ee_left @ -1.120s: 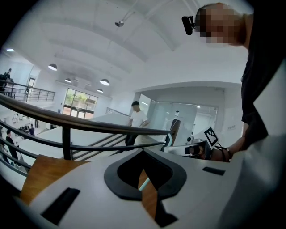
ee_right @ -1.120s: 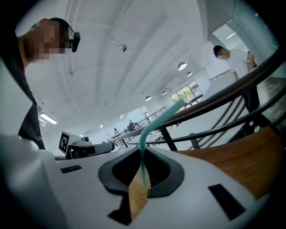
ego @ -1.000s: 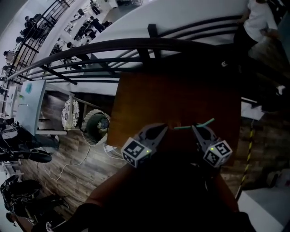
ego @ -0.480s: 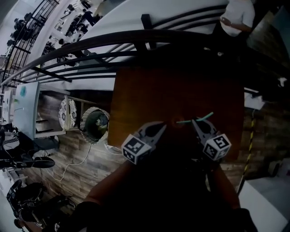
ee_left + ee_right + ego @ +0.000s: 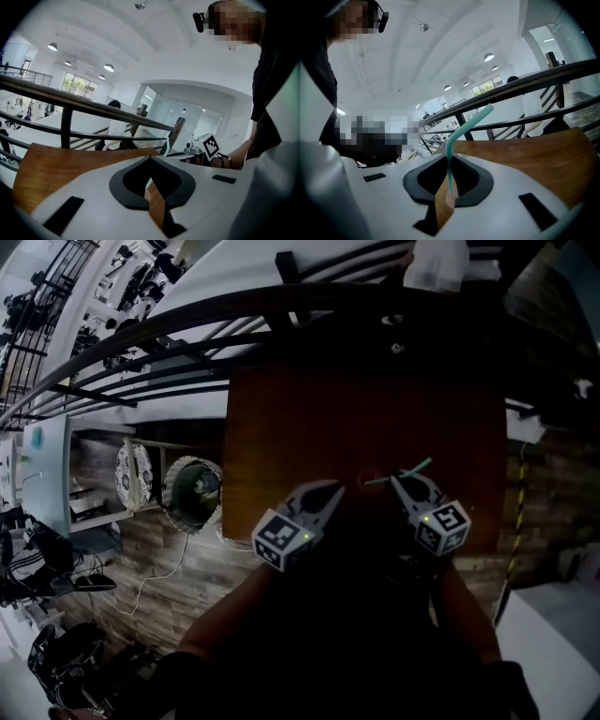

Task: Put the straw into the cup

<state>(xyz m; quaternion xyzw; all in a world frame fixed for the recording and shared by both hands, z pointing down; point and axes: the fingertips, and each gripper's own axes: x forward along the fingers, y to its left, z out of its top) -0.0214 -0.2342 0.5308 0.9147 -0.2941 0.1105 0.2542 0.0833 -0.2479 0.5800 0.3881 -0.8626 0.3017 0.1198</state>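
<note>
grey left gripper [image 5: 335, 489], square-marker cube [image 5: 283, 542]

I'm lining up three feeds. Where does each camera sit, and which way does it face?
Head view: on the head, steeply down at the table; left gripper, right gripper, arms show.
Left gripper view: rides that gripper, faces the railing along its shut fingers.
Right gripper view: rides that gripper, faces along fingers shut on the straw.
Shared: the table, in all three.
</note>
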